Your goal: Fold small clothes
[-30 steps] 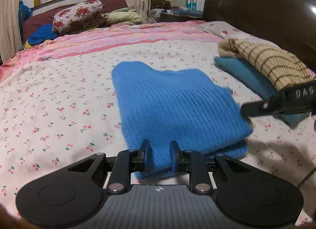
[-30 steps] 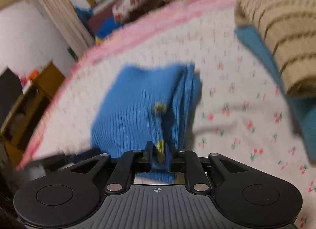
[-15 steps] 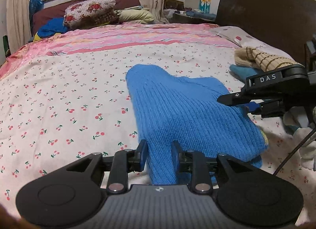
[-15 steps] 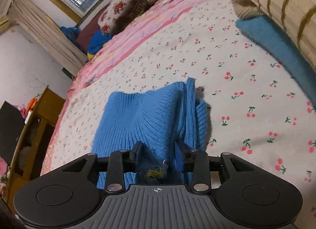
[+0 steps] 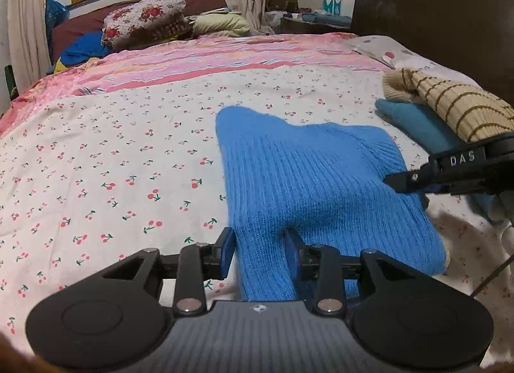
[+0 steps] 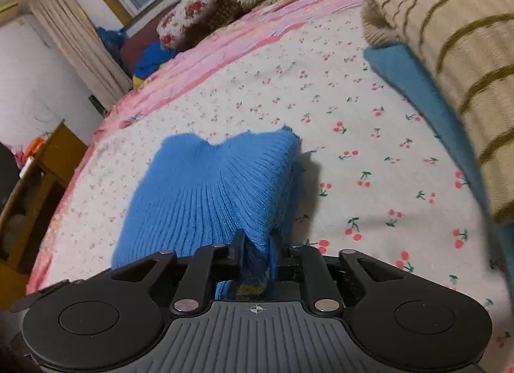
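A folded blue knit sweater is held up off the cherry-print bedsheet, its far edge still near the sheet. My left gripper is shut on the sweater's near left edge. My right gripper is shut on the sweater's near right edge, and shows from the side in the left wrist view. The knit bunches into ridges between both pairs of jaws.
A stack of folded clothes lies at the right: a beige striped sweater on a teal one, also in the right wrist view. A dark headboard stands behind. Pillows lie at the far end. A wooden cabinet stands left of the bed.
Both grippers have lifted the sweater's near edge off the sheet. The right gripper swung in from the side and closed tighter on the knit.
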### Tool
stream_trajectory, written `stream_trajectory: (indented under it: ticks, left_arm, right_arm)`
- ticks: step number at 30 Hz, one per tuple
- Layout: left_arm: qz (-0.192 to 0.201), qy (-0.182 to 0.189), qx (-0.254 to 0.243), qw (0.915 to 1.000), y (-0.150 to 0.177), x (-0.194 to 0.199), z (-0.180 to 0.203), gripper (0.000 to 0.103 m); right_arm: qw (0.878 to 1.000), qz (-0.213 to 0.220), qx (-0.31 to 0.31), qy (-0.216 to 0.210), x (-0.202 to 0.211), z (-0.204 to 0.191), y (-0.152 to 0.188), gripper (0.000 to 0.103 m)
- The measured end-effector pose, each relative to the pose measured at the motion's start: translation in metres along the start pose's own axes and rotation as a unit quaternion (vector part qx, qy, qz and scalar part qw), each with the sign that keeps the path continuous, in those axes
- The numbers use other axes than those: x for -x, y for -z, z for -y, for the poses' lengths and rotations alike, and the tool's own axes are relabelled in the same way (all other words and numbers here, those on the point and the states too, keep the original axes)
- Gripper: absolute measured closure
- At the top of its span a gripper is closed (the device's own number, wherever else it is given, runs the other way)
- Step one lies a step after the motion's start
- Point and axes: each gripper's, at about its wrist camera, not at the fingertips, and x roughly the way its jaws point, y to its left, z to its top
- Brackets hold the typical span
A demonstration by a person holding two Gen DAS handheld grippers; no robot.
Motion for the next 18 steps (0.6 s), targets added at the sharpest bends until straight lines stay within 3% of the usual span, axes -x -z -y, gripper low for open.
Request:
stream_trajectory:
  ticks: [5,11,14,18]
  left_arm:
    - [0.006,0.005,0.006,1.0000,-0.005,0.006,-0.009,0.062]
    - [-0.002,0.024,0.040,0.9989,-0.009,-0.005,-0.017,0.062]
    - [-0.005,0.043,0.067,0.9968,-0.008,-0.004,-0.025,0.062]
    - [-0.008,0.072,0.107,0.9916,-0.013,-0.007,-0.038,0.061]
  right_arm:
    - [1.000,0.015,0.002,-0.005,0.014,0.001,-0.004,0.072]
    - [1.000,0.003,-0.015,-0.009,0.006,0.009,-0.005,0.060]
    - [0.998,-0.004,-0.051,-0.039,0.005,0.019,-0.008,0.057]
    - [0.994,0.008,-0.075,-0.074,0.006,0.026,-0.014,0.036]
